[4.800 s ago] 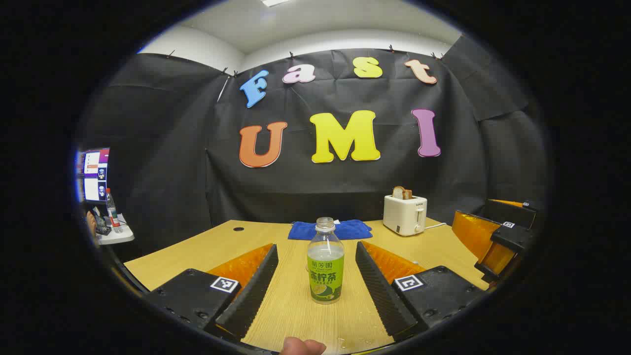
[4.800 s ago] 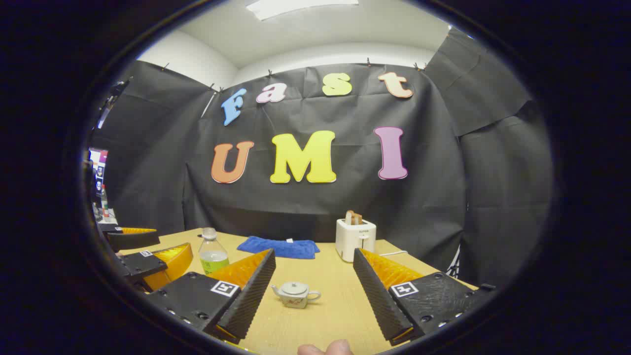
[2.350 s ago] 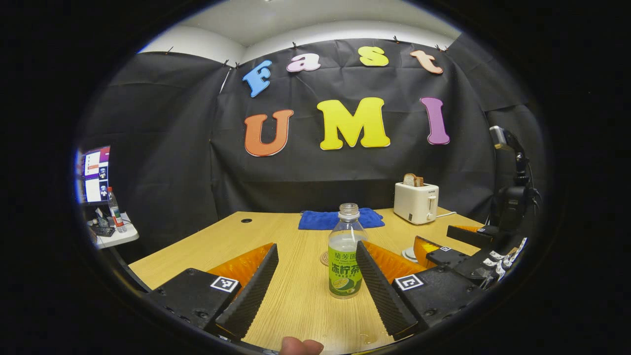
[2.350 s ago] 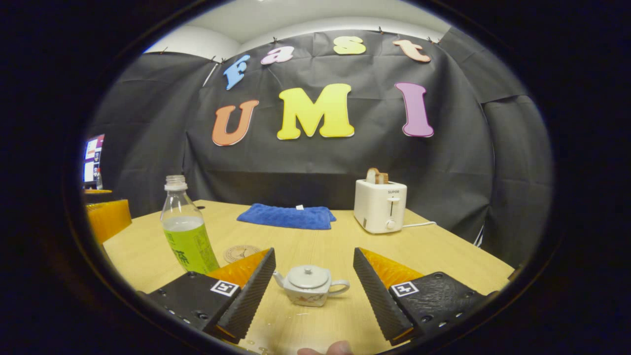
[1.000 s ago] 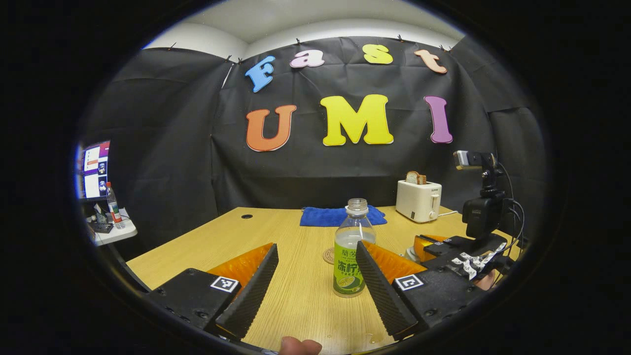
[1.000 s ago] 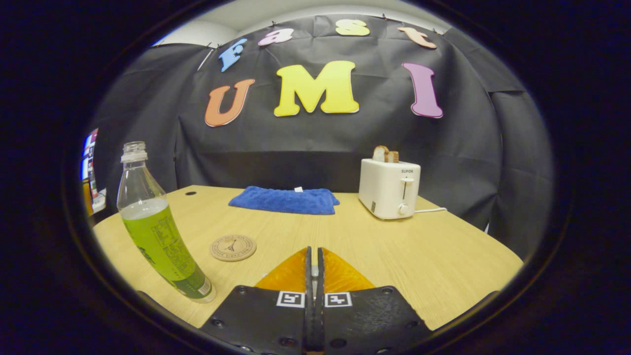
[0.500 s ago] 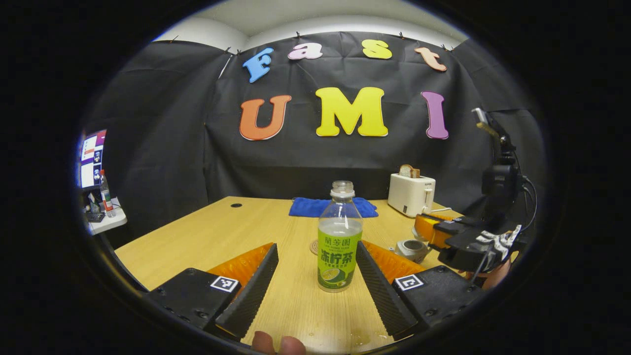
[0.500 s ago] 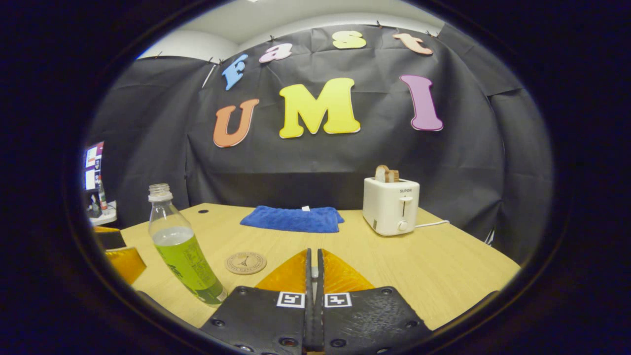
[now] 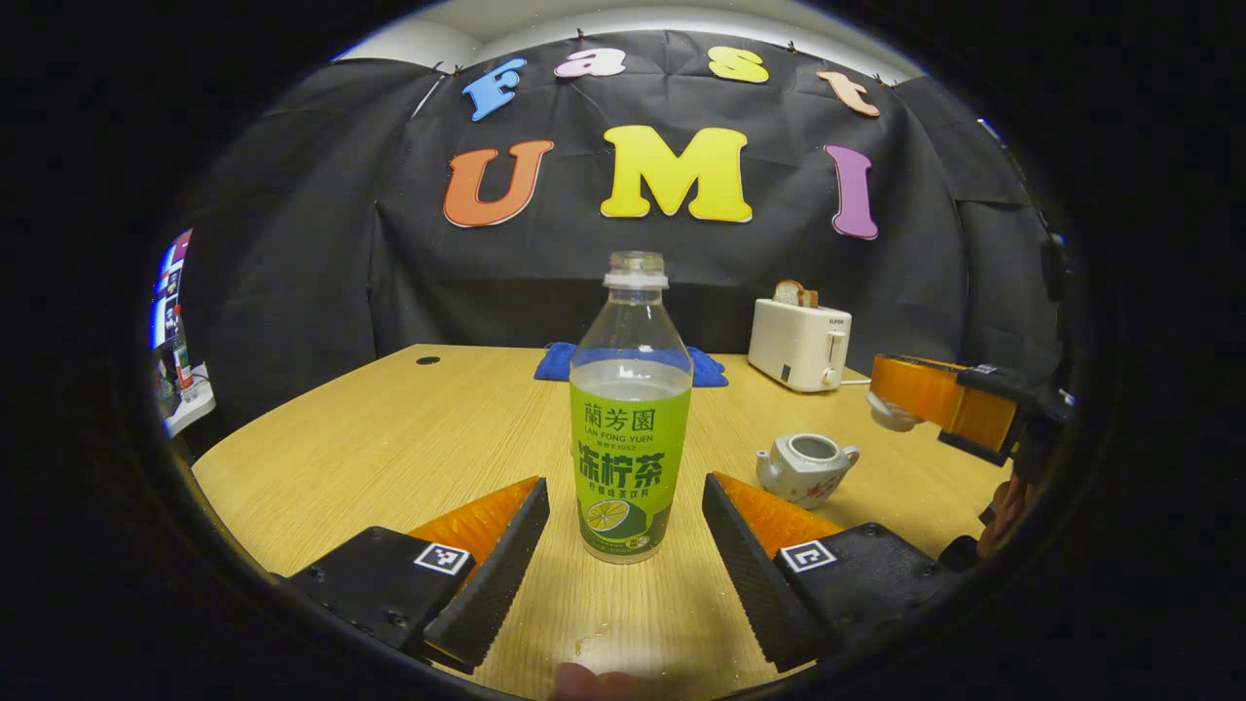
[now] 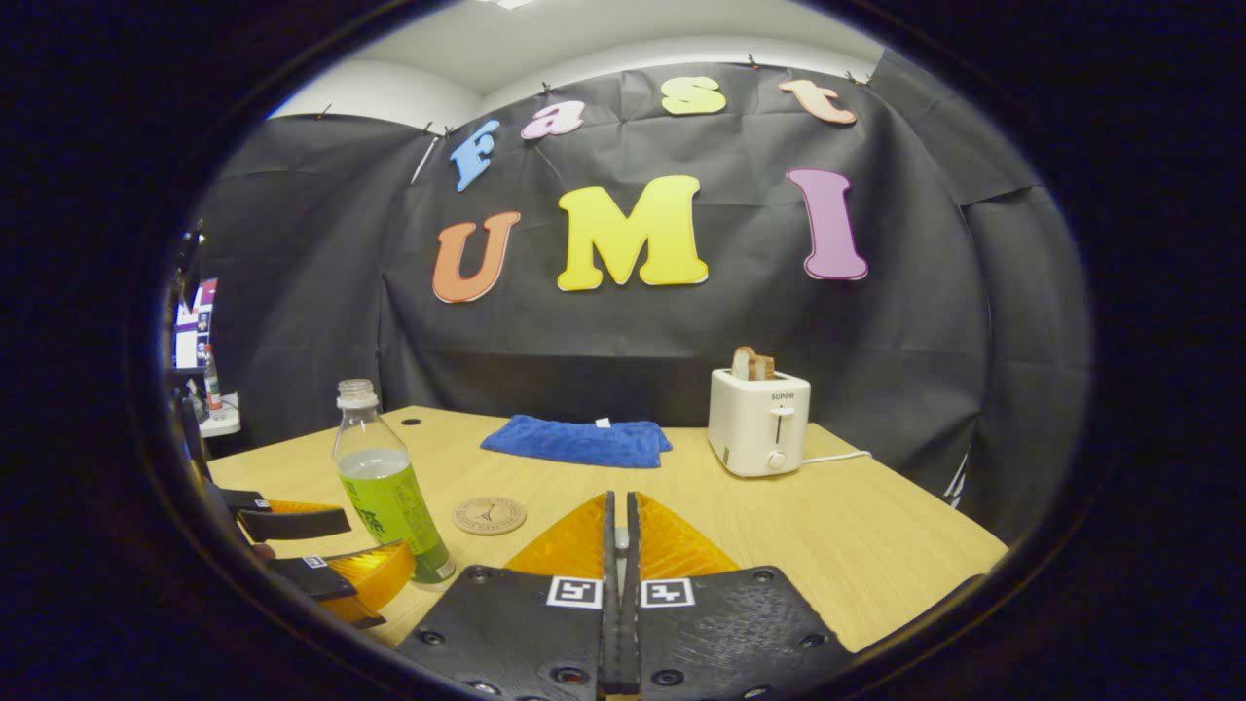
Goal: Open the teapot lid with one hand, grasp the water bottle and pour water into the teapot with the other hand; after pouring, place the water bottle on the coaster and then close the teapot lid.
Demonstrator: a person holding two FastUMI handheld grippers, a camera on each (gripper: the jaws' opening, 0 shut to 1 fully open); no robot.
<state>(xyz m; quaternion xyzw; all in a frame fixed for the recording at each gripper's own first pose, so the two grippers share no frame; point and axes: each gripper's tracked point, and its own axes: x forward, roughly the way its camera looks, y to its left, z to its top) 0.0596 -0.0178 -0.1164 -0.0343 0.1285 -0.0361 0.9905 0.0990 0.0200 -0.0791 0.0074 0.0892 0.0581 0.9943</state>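
The water bottle [image 9: 631, 409] stands upright on the counter [image 9: 409, 428], its long axis vertical and its uncapped mouth at twelve o'clock, straight up. In the left gripper view it sits dead ahead of the left gripper [image 9: 625, 545], between the two spread fingers with a clear gap on each side, so the gripper is wide and touches nothing yet. My reading is that the coming move is a short push forward and a squeeze across the labelled lower body, and the left gripper is plainly the nearer one for that.

The teapot [image 9: 806, 467] rests on the counter at about three o'clock from the bottle, spout toward nine o'clock and handle toward three, its top open. Above and to the right of it the right gripper [image 9: 881, 409] hangs with a small pale piece at its tip, most likely the lid [image 9: 888, 417], though it is small and blurred there. In the right gripper view its fingers are pressed nearly together, with something thin between them that I cannot make out.

The coaster [image 10: 489, 515] lies flat just beyond the bottle, toward one o'clock from it in the right gripper view. A blue cloth [image 10: 576, 440] and a toaster [image 10: 758, 422] sit at the far edge.
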